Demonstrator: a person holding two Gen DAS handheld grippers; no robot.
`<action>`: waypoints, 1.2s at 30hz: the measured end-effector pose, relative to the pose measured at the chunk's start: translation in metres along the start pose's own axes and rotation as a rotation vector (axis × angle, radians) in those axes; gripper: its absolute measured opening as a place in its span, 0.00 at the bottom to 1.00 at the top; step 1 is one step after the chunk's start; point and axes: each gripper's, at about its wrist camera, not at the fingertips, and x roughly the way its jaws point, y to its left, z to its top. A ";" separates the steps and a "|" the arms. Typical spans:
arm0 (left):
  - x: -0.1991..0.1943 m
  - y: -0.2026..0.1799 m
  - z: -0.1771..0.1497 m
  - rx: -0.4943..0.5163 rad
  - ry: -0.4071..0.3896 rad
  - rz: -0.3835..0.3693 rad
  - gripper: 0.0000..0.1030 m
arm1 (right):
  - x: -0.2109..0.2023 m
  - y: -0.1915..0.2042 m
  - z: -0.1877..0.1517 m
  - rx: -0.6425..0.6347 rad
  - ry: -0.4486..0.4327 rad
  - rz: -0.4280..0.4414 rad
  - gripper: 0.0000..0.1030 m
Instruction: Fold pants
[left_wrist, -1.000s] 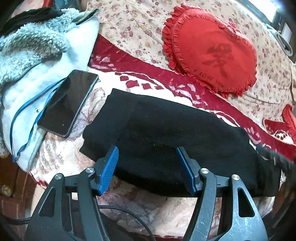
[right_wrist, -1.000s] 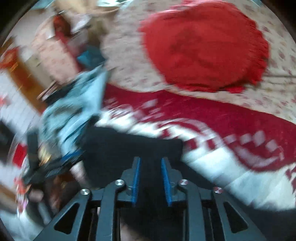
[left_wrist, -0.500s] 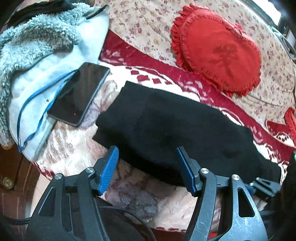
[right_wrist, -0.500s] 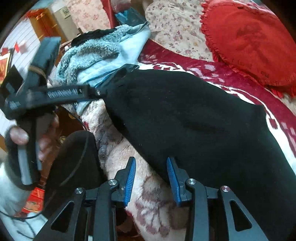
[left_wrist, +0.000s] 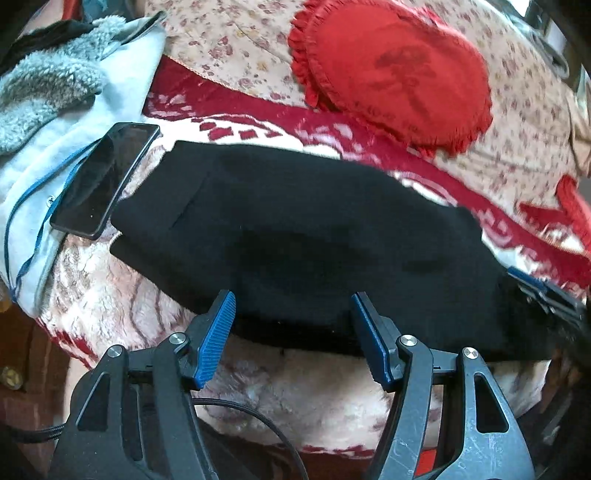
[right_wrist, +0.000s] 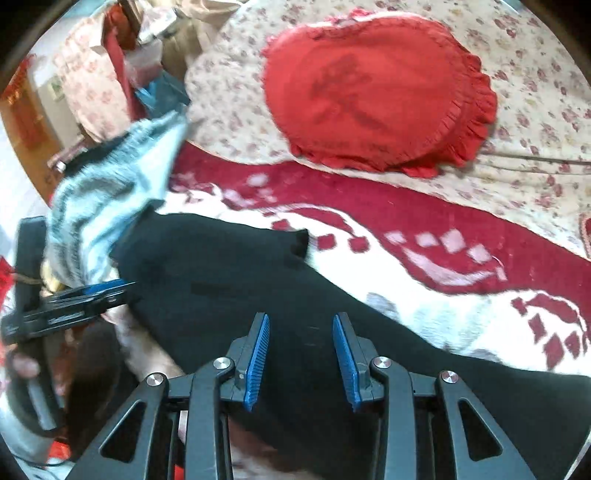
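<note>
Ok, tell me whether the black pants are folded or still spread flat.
Folded at least once: the black pants lie as a compact band on the blanket, with a doubled layer edge stepped at their left end.

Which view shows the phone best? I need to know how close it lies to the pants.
The left wrist view: the phone lies whole and sharp, partly on the pale blue garment, its edge right beside the black pants. The right wrist view does not show it; that area is blurred.
</note>
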 end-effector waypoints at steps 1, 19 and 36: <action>0.000 -0.003 -0.002 0.018 -0.006 0.017 0.62 | 0.009 -0.006 -0.005 0.006 0.023 -0.032 0.33; 0.002 -0.087 0.008 0.147 0.022 -0.143 0.62 | -0.132 -0.145 -0.100 0.383 -0.111 -0.340 0.34; 0.009 -0.122 0.006 0.196 0.054 -0.140 0.62 | -0.097 -0.142 -0.075 0.202 -0.087 -0.451 0.07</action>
